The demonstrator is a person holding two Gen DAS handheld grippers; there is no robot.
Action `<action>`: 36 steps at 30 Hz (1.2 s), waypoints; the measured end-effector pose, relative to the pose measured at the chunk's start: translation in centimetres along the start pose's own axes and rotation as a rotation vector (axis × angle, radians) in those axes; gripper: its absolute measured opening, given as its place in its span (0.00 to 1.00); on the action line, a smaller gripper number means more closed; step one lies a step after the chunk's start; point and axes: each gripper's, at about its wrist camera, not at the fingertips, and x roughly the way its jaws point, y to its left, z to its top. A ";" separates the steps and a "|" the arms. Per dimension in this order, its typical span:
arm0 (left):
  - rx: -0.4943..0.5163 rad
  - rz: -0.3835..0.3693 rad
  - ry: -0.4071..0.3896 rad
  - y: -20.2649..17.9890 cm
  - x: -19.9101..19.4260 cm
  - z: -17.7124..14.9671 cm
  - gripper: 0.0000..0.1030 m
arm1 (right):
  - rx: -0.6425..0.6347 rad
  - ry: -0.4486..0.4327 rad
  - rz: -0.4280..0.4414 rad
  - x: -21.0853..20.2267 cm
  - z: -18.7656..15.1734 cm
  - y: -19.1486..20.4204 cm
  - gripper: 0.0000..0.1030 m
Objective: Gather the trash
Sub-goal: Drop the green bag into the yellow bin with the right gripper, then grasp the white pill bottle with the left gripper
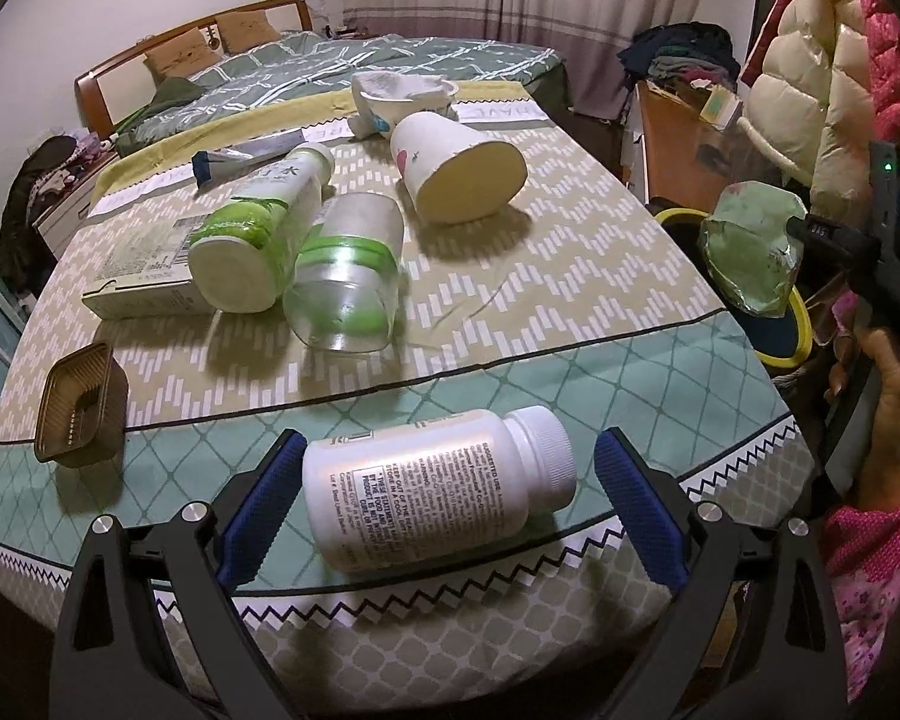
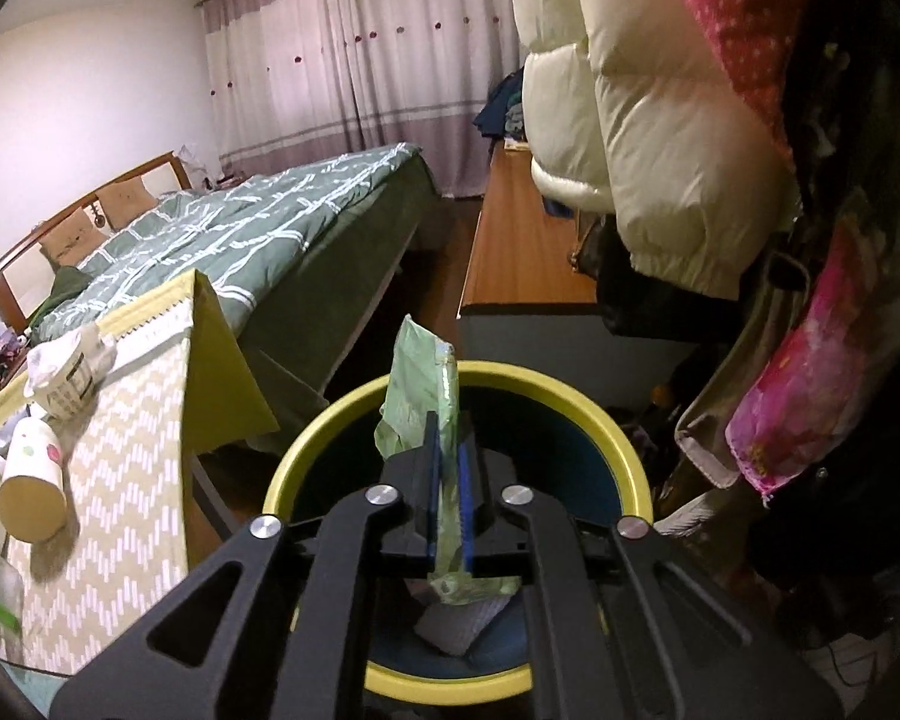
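A white pill bottle lies on its side at the table's near edge, between the open blue-padded fingers of my left gripper; the pads stand apart from it. My right gripper is shut on a green wrapper and holds it over the yellow-rimmed bin. It also shows in the left wrist view, over the bin beside the table. Some trash lies in the bin's bottom.
On the tablecloth lie a green-label bottle, a clear jar, a paper cup, a carton, a brown tray, a razor and crumpled paper. A bed and hanging coats surround it.
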 end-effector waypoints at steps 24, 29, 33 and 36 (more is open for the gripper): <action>-0.011 0.027 0.022 -0.6 1.3 -0.4 0.85 | 0.045 -0.024 0.043 -2.0 -1.4 -2.0 0.32; 0.008 0.009 -0.022 -1.0 0.2 0.3 0.85 | 0.052 -0.028 0.040 -2.8 -1.9 -2.6 0.32; 0.042 -0.034 -0.041 -2.3 -0.3 1.6 0.85 | 0.065 -0.038 0.036 -3.9 -2.3 -3.5 0.32; 0.080 -0.077 -0.057 -4.2 -0.4 3.0 0.85 | 0.066 -0.052 0.038 -5.2 -2.6 -4.1 0.33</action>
